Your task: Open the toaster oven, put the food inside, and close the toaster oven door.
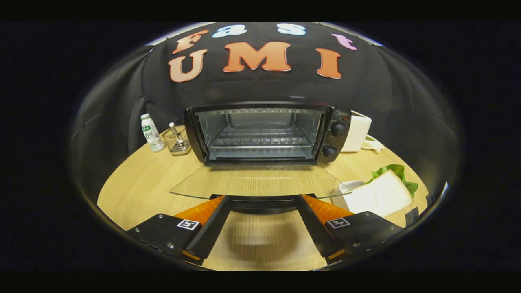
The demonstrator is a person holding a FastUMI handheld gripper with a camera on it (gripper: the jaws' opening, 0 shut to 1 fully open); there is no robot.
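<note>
A black toaster oven point(260, 132) sits on a round wooden tabletop point(142, 183), its glass door point(260, 181) folded down flat. The tool point(262, 199) is spread wide, its tips at the door's handle, gripping nothing. A sandwich point(380, 193) with lettuce lies to the right.

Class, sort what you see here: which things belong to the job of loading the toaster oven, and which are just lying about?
Belongs to the job:
toaster oven
its glass door, folded down open
sandwich
gripper, jaws spread at the door's handle

Just lying about:
white bottle
wire rack
white box beside the oven
</note>
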